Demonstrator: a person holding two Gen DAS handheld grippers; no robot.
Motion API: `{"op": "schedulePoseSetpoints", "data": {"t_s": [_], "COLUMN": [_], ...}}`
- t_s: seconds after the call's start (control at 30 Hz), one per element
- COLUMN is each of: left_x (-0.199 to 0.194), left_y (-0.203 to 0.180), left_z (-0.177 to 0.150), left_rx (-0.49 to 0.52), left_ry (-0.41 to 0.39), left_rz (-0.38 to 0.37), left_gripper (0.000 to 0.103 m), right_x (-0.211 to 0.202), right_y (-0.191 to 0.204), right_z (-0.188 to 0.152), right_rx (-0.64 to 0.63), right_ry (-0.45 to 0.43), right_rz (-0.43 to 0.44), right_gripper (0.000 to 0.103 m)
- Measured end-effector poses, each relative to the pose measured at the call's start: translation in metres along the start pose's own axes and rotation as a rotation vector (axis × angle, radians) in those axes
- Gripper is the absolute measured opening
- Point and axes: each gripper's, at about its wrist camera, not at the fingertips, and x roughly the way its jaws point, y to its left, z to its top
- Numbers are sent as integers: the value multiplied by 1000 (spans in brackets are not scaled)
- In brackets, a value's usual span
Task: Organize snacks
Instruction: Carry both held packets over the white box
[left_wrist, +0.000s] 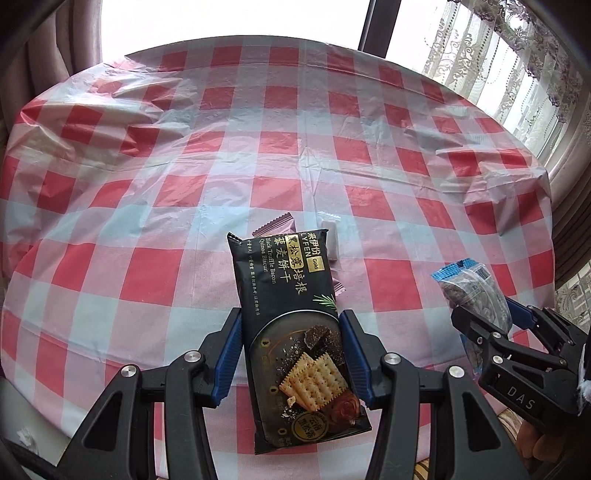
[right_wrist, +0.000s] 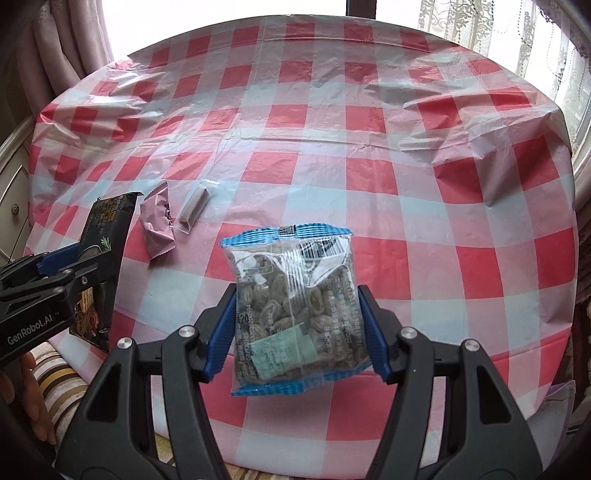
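**Both claws loaded, both packets clear of the table**

Left to right. Your left gripper (left_wrist: 290, 354) points steeply down, blue pads pressed on the long sides of a black foil biscuit packet printed with crackers (left_wrist: 291, 332); the packet stands lengthwise between the fingers, tilted slightly, clear of the red-and-white checked plastic tablecloth (left_wrist: 184, 147).

Only the left view reads the packet's face. It hides most of the pink foil sachet (left_wrist: 275, 228) and part of the small clear-wrapped pale bar (left_wrist: 330, 242) behind the black packet.

The right view shows both whole: pink sachet (right_wrist: 158, 225) flat on the cloth, clear-wrapped bar (right_wrist: 192, 210) just beside it, right of it, apart from both claws. It also catches your hand (right_wrist: 26, 398) under the left tool, fingers only.

Your right gripper (right_wrist: 297, 328) also points steeply down, jaws about half-spread, clamped on the sides of a clear blue-edged bag of brownish pieces (right_wrist: 295, 310), lifted off the cloth. In the left view it shows edge-on (left_wrist: 476, 295).
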Motion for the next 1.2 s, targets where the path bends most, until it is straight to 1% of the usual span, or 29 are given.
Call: {"op": "schedulePoseSetpoints", "data": {"t_s": [0.33, 0.8, 0.97, 1.2], "left_x": [-14, -29, -33, -36], "left_y": [-57, -143, -174, -225], "left_z": [-7, -27, -37, -54], "left_rx": [119, 284, 344, 445], "left_ry": [-8, -6, 2, 13], "left_rz": [-25, -79, -106, -157], "left_gripper": [53, 53, 52, 53], "right_x": [-32, -74, -87, -102], "right_y": [-34, -99, -125, -172], "right_z": [-23, -73, -97, -139], "right_rx": [99, 249, 303, 419], "right_ry": [-39, -71, -69, -51], "right_rz": [-18, -60, -78, -123], "right_gripper": [65, 65, 65, 65]}}
